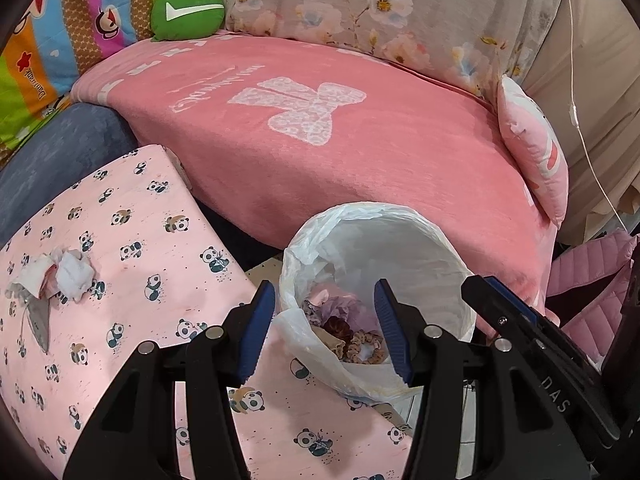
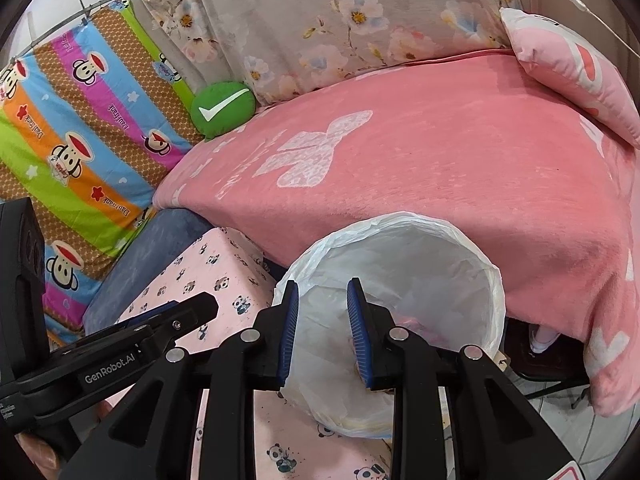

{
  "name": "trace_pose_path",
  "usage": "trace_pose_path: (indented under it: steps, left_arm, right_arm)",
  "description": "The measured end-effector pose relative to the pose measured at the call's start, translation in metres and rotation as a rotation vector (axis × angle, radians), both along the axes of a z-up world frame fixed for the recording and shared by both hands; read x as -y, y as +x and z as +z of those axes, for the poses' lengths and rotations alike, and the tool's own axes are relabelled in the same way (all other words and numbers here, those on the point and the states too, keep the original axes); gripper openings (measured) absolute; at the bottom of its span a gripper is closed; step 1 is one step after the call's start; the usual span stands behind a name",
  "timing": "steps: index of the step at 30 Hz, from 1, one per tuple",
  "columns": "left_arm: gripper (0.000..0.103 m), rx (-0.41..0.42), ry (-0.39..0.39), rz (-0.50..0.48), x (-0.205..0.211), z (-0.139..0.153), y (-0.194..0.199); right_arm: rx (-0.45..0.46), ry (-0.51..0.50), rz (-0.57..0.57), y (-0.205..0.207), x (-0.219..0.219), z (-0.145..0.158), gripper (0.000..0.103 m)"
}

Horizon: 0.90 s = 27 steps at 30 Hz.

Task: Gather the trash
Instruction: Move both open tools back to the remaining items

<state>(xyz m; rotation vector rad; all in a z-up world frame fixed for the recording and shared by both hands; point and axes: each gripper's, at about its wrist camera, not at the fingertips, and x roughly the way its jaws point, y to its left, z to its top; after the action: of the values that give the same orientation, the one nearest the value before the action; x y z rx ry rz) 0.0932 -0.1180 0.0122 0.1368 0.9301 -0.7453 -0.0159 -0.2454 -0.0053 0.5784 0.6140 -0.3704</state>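
Note:
A trash bin lined with a white plastic bag (image 1: 408,240) stands between the panda-print surface and the pink bed; it also shows in the right wrist view (image 2: 420,264). Inside lie crumpled purple paper and brown scrunchie-like scraps (image 1: 352,332). Crumpled white tissues (image 1: 60,276) lie on the panda-print cloth (image 1: 132,216) at the left. My left gripper (image 1: 326,328) is open and empty over the bin's near rim. My right gripper (image 2: 322,328) is open and empty, just above the bin's left rim. Its body shows at the right of the left wrist view (image 1: 540,344).
A pink blanket with a bow print (image 1: 320,128) covers the bed behind the bin. A green check-mark cushion (image 1: 188,12), a pink pillow (image 1: 536,152) and a floral cloth (image 1: 380,4) lie at the back. A blue cushion (image 1: 48,160) sits left. Tiled floor (image 2: 560,412) shows at the right.

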Motion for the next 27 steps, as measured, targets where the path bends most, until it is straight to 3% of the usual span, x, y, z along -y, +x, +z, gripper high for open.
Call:
trace_pose_path:
  steps: [10,23,27]
  left_arm:
    - [0.049,-0.018,-0.013,0.056,-0.028,-0.003,0.012]
    - [0.051,-0.041,-0.007,0.199,-0.093,-0.017,0.041]
    - [0.065,-0.049,-0.018,0.264,-0.122,-0.019,0.053]
  right_arm:
    - [-0.012,-0.018,0.045,0.014,-0.019,0.002,0.028]
    - [-0.040,-0.039,0.148,0.046,-0.065,0.001,0.028]
    - [-0.046,-0.048,0.189,0.061,-0.088,-0.001,0.037]
